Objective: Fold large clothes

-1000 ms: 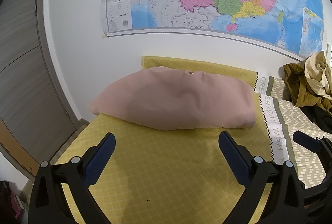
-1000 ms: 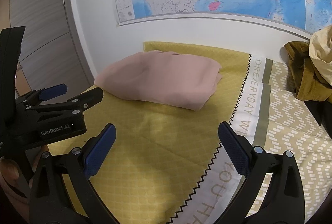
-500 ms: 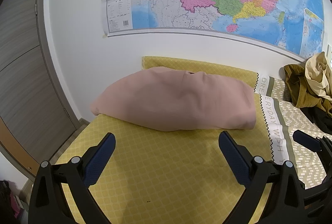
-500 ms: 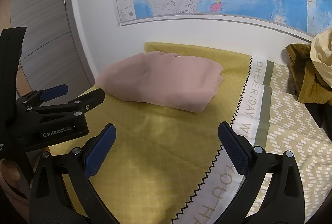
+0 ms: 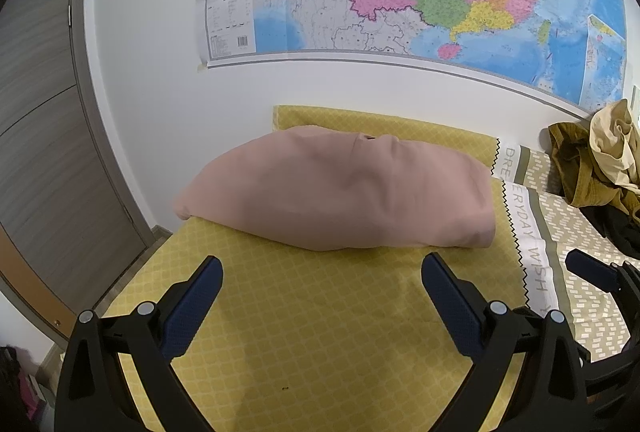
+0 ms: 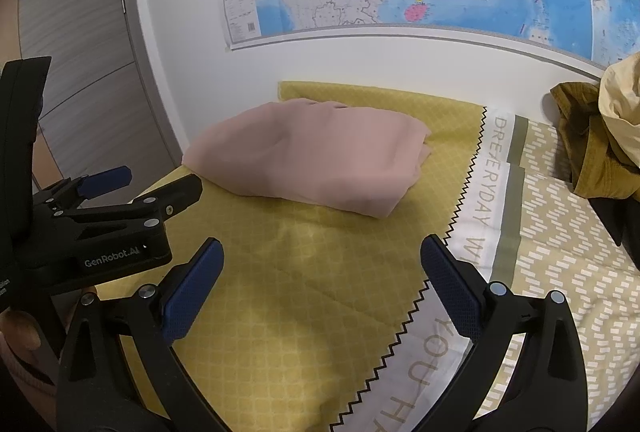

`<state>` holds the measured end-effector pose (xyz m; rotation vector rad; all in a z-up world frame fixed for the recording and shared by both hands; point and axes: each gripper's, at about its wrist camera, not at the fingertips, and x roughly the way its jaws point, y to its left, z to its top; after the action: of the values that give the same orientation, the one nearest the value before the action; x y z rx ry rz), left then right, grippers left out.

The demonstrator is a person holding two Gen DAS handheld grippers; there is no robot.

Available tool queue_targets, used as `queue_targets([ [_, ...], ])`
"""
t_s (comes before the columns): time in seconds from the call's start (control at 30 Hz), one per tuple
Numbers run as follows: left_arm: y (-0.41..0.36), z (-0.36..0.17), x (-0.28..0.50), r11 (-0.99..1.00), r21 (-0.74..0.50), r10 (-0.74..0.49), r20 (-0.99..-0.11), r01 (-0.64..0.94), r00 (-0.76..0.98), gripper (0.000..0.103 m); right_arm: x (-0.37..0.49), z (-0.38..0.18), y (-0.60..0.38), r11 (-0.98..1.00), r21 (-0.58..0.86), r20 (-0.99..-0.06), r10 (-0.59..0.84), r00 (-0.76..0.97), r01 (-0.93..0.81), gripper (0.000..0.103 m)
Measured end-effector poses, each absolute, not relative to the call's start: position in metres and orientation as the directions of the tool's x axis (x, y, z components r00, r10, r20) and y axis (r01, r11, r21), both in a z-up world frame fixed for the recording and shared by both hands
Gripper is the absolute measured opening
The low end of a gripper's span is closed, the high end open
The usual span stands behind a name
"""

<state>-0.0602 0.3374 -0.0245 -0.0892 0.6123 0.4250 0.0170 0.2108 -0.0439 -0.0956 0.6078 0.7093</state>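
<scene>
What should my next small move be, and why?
Probably swing the right claw toward the unfolded clothes pile at the right. The pink garment already lies folded on the yellow cover, and both it and the left claw are open and empty.

A pink garment [image 5: 340,188], folded into a thick, smooth bundle, lies flat on the yellow bedspread [image 5: 320,332] near the wall. A heap of unfolded olive and cream clothes [image 5: 596,160] sits well apart.
</scene>
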Motion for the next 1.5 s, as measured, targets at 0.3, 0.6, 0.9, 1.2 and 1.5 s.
queue_targets([
  [0.3,0.3376,-0.0256,-0.0612,0.91,0.041,0.359,-0.577,-0.413,0.734,0.096,0.017,-0.0449,0.2111,0.762,0.119,-0.56,0.581,0.591,-0.636,0.097],
  [0.6,0.338,-0.0255,-0.0612,0.912,0.04,0.354,-0.583,-0.409,0.731,0.096,0.0169,-0.0461,0.2114,0.764,0.118,-0.561,0.579,0.592,-0.635,0.097],
  [0.9,0.3389,-0.0289,-0.06,0.909,0.036,0.354,-0.592,-0.415,0.724,0.096,0.0175,-0.0459,0.2112,0.765,0.117,-0.563,0.577,0.592,-0.633,0.097],
  [1.2,0.3406,-0.0321,-0.0582,0.906,0.032,0.354,-0.601,-0.421,0.716,0.096,0.0201,-0.0464,0.2114,0.765,0.116,-0.57,0.573,0.589,-0.633,0.097],
  [1.5,0.3406,-0.0339,-0.0575,0.905,0.029,0.354,-0.606,-0.425,0.713,0.096,0.0218,-0.0467,0.2119,0.762,0.117,-0.575,0.575,0.582,-0.637,0.097],
])
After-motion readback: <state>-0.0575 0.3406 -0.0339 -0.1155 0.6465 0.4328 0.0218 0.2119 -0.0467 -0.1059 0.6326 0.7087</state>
